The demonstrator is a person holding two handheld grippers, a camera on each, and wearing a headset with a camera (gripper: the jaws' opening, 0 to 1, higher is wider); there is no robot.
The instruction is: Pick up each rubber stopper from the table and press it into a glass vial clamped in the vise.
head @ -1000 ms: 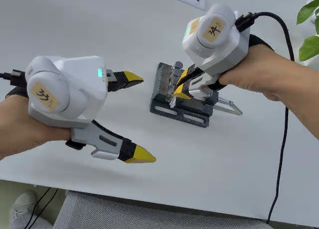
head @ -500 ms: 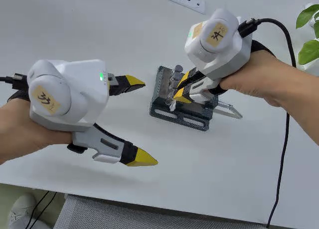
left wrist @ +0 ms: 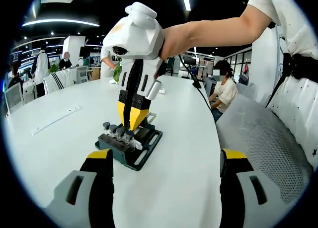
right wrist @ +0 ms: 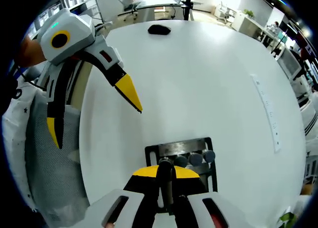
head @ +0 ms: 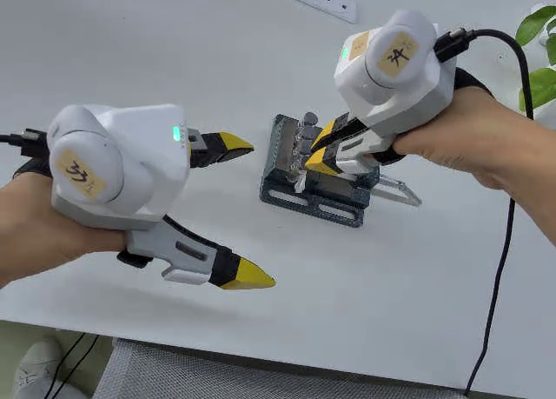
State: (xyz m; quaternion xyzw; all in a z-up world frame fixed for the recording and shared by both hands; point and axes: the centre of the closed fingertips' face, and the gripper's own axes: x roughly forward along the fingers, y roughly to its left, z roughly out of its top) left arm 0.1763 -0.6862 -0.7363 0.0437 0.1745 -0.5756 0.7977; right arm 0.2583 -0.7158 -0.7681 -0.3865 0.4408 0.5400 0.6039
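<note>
Vials clamped in the vise are capped by grey stoppers; right gripper is pinched narrow above them, left gripper is held wide.

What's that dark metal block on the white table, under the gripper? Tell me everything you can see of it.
It is a small vise of dark grey metal, lying flat on the white table, with a slotted base and a silvery handle sticking out of one side. Its jaws clamp a row of small glass vials topped with grey stoppers. The right gripper hangs shut just above one end of the row; whether it touches is unclear.
</note>
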